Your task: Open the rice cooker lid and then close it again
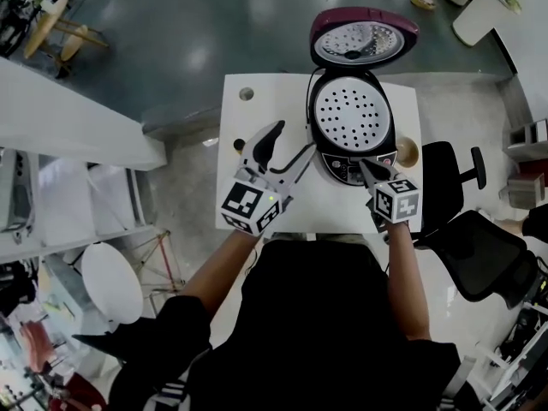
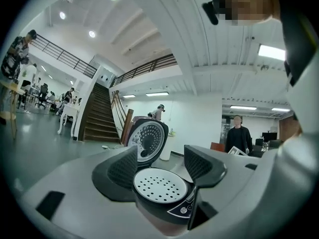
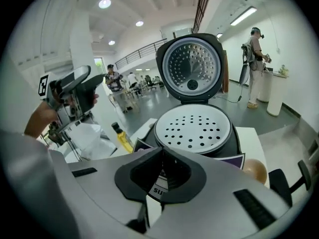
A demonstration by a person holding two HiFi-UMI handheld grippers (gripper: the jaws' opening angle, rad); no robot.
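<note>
The rice cooker [image 1: 353,118] stands at the back of a white table [image 1: 257,84], its maroon lid [image 1: 364,37] swung up and open. A white perforated tray [image 3: 193,127] covers the pot, and the lid [image 3: 192,68] stands upright behind it. My left gripper [image 1: 295,137] is open and empty, held level just left of the cooker's front. Between its fingers the left gripper view shows the tray [image 2: 159,185] and the lid [image 2: 148,139] further off. My right gripper [image 1: 366,168] is shut with nothing in it, tilted down over the control panel [image 1: 353,171]. In its own view the right gripper [image 3: 162,171] has its jaws pressed together.
A brown rounded object [image 1: 407,151] sits on the table right of the cooker. A yellow oil bottle [image 3: 121,136] stands left of the cooker. A black office chair [image 1: 462,178] is at the table's right side. People stand further off in the hall.
</note>
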